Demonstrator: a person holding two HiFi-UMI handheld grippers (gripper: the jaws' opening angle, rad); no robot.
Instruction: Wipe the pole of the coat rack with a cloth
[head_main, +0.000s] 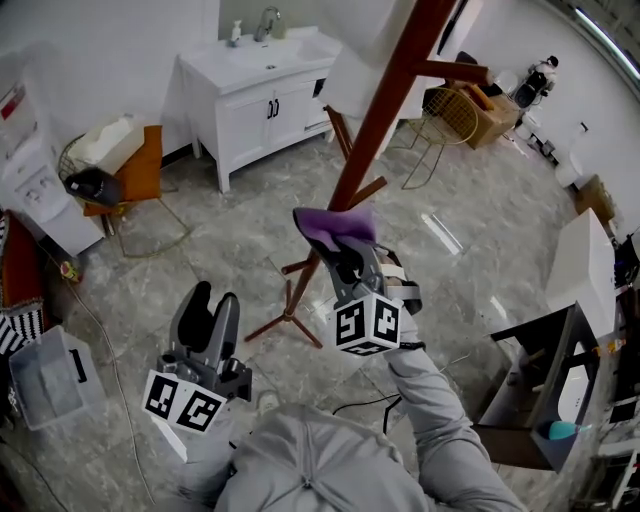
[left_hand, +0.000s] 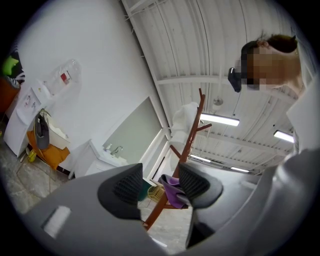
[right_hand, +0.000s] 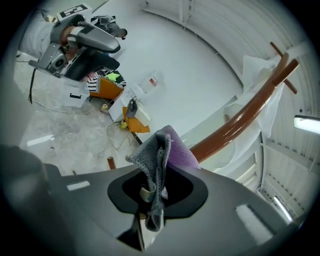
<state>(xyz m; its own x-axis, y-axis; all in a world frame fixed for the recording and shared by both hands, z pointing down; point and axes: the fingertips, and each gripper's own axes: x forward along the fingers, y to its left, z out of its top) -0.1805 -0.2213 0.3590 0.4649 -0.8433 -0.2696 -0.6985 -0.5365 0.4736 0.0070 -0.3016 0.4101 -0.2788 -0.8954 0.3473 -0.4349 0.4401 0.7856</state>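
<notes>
1. The reddish-brown coat rack pole (head_main: 380, 110) is seen slanting across the head view. Its feet (head_main: 290, 318) on the stone-look floor are shown properly only there.
2. A white vanity (head_main: 255, 90) with a sink is parked behind the rack.
3. A white garment (left_hand: 184, 120) hung high on the rack is shown plainly in the left gripper view and gets mostly cropped in the head view.
4. The left gripper (head_main: 212, 305) is held low, well apart from the pole. Its jaws are spread wide with nothing gripped.
5. The right gripper (right_hand: 155, 187) is clamped tight on the purple-grey cloth (right_hand: 172, 150). The cloth is bunched up past the jaw tips and looks pressed against the pole's lower half, above the feet.
</notes>
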